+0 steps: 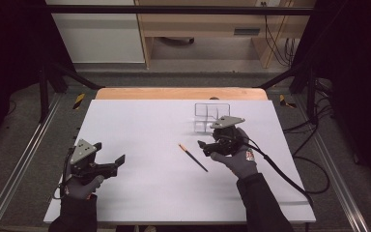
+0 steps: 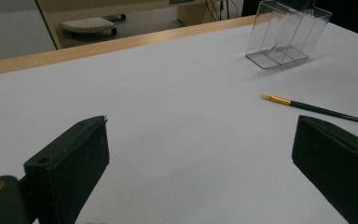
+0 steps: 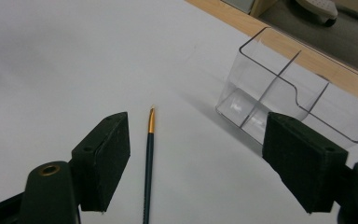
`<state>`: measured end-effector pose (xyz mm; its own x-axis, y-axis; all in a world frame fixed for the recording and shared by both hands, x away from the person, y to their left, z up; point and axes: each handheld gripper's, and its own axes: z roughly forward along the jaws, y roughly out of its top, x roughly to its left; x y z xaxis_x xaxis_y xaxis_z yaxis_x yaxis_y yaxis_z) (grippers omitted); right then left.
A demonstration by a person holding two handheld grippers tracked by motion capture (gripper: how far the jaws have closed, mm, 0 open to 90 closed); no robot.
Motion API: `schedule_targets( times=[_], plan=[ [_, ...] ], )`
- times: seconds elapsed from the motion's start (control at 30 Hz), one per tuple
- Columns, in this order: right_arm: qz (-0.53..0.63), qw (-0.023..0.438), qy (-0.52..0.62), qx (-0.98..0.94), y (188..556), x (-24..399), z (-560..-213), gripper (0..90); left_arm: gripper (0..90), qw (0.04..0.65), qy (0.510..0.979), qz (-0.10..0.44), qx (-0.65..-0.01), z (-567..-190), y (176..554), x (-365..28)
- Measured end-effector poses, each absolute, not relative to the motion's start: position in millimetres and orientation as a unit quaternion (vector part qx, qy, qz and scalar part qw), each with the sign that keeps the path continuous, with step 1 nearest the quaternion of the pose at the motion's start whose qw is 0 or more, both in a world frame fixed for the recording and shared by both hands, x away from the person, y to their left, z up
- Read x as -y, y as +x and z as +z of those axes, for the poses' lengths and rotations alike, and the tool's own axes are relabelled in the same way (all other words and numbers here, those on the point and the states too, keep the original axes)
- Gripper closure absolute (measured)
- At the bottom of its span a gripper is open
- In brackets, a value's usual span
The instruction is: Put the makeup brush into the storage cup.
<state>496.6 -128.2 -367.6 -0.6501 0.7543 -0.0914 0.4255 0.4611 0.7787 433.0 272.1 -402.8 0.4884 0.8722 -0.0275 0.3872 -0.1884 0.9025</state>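
On the white sheet (image 1: 140, 193) covering the table, near its middle: a thin dark pencil-like brush (image 1: 193, 157) with a gold ferrule and a pale tip, lying flat and slanted, pale end toward the far left. Beyond it, toward the far edge: a clear plastic organizer (image 1: 211, 112) with inner dividers, upright, empty as far as can be seen, well apart from the brush. In the right gripper view, brush (image 3: 148, 163) between the two jaws and low in the frame, closer to the left jaw, not touched by either; organizer (image 3: 284, 93) further ahead and to the right, partly behind the right jaw.

Right gripper (image 1: 204, 147) held just beside the near end of the brush, above the sheet, in a gloved right hand (image 1: 236, 157); jaws spread wide, holding nothing. Its grey plate covers the near corner of the organizer in the high view. Black cable trailing from it across the right part of the sheet and over the edge.

Left gripper (image 1: 121, 159) near the left side of the sheet, held in a gloved left hand (image 1: 83, 186), jaws also wide apart and empty. In the left gripper view, only bare sheet between the jaws; brush (image 2: 317, 108) and organizer (image 2: 286, 35) far off to the right.

Around the brush: bare white surface on every side, nothing lying against it. Wooden table edge (image 1: 178, 93) showing beyond the far border of the sheet. Metal frame rails at both sides of the table, floor cables at the right, a cabinet (image 1: 203, 24) behind.
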Motion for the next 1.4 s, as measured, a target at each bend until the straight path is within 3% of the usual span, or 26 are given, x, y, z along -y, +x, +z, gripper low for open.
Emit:
schedule_targets(
  times=[0.7,1.4],
  plan=[
    [0.316,0.151,0.344,-0.871,530.1,84.7,-385.3,27.1,3.3,0.463,0.727,0.263,-0.432,-402.4,433.1,-273.1],
    [0.262,0.122,0.349,-0.892,548.9,60.7,-419.4,34.8,3.3,0.463,0.729,0.261,-0.430,-403.1,433.0,-272.2]
  ],
)
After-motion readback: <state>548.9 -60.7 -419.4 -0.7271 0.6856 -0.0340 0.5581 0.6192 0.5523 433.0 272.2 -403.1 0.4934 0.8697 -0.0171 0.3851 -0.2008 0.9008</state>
